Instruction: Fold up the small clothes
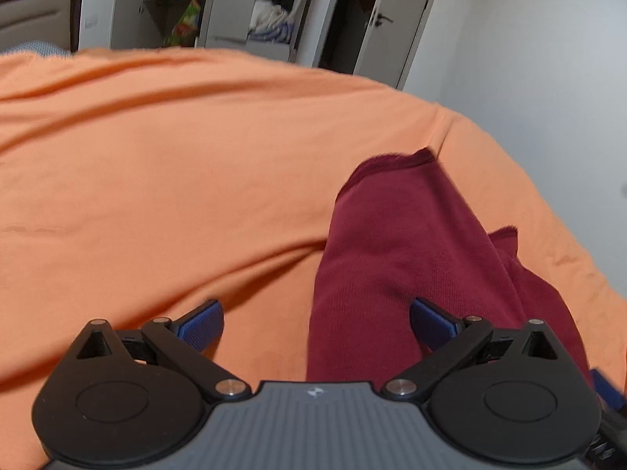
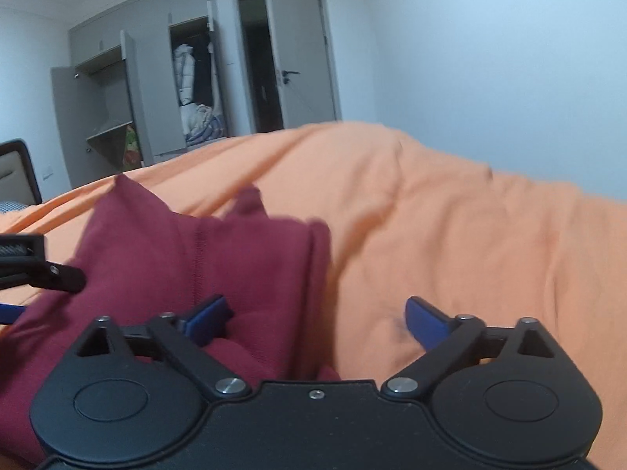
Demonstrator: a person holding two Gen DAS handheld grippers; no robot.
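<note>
The left hand-held gripper (image 1: 316,323) hung wide open above the orange bed (image 1: 164,180); a maroon garment (image 1: 395,250) lay crumpled ahead, under its right finger (image 1: 433,319).

Soft, even indoor light, no glare. Right wrist view motion-blurred; heavy fisheye bending and dark vignette in corners of both.

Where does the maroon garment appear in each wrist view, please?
Left wrist: the maroon garment lies right of centre, running down to the bottom.
Right wrist: it fills the lower left.
Shared landmark: the open wardrobe beyond the orange bedspread.
</note>
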